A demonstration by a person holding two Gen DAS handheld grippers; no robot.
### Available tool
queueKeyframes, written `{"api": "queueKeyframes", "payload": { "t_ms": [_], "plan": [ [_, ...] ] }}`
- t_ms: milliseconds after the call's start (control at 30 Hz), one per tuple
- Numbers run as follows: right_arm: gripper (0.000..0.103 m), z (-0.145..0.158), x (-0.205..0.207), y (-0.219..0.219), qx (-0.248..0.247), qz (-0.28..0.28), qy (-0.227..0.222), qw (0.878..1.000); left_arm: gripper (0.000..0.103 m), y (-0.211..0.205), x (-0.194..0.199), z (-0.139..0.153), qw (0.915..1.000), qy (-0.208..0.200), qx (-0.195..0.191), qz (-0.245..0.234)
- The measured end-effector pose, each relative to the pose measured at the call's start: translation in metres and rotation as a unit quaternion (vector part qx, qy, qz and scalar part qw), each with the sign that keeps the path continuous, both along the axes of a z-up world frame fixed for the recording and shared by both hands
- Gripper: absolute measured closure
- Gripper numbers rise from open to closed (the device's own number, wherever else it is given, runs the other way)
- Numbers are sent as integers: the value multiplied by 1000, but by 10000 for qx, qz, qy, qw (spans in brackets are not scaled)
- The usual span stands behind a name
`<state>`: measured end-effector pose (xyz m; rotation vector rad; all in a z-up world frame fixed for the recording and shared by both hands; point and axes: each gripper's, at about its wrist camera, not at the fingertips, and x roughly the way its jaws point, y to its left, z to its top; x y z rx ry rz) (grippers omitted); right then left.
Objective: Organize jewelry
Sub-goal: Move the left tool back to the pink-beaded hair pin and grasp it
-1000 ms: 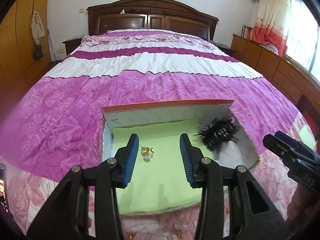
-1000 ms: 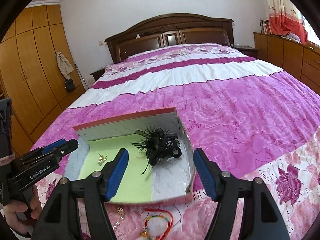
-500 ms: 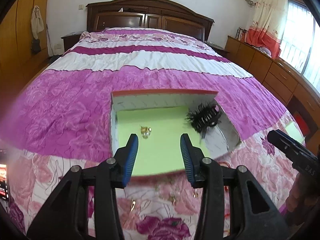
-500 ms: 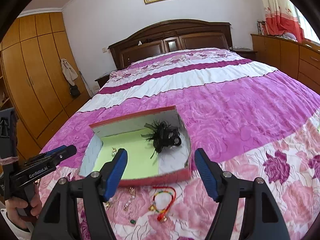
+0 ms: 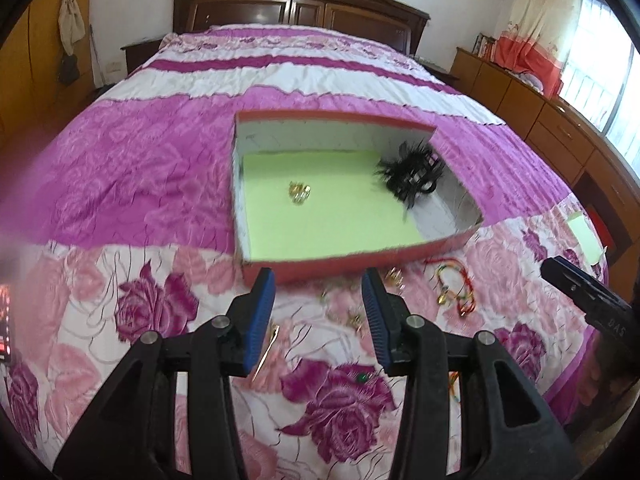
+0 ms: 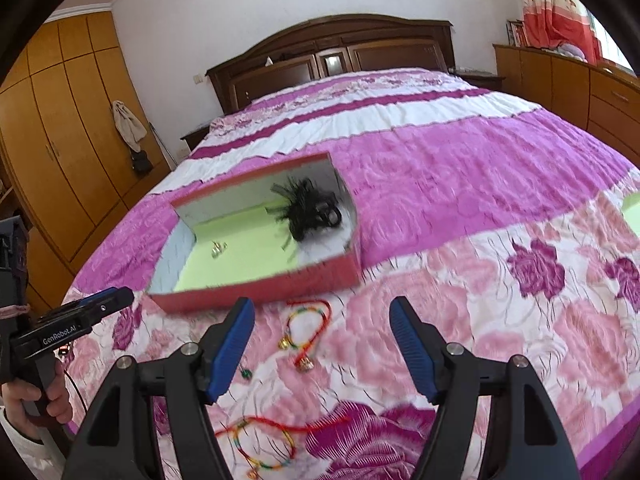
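A red box sits open on a pink flowered bedspread. Inside it lie one small gold piece on the green liner and one black feathered hair clip at the box's right end.

Loose jewelry lies on the bedspread just in front of the box. The right gripper hangs above it, jaws wide apart and empty. One beaded bracelet on red cord lies directly ahead between its fingers, long axis running away from the gripper toward the box. A second beaded bracelet lies nearer, under the gripper, stretched crosswise. One small green bead sits by the left finger.

The left gripper hovers to the left, jaws part open and empty, with a gold pin and a few blurred gold bits below it; their count is unclear.

The right gripper looks nearer the bracelets.
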<state>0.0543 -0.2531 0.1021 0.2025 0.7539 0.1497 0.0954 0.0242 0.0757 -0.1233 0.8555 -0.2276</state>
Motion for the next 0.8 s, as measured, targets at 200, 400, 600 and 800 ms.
{"api": "queueKeyframes", "payload": {
  "t_ms": [200, 400, 600, 800],
  "plan": [
    [31, -20, -1, -8, 49, -89, 341, 9994, 66, 8, -3, -21, 9995, 283, 85, 116],
    [30, -40, 1, -10, 124, -117, 652, 9977, 66, 11, -7, -39, 9984, 455, 292, 160],
    [31, -49, 1, -11, 156, -139, 817, 9964, 66, 9, -7, -55, 9968, 635, 472, 114],
    [31, -54, 1, -14, 205, -177, 902, 9956, 67, 6, -5, -69, 9952, 734, 637, 93]
  ]
}}
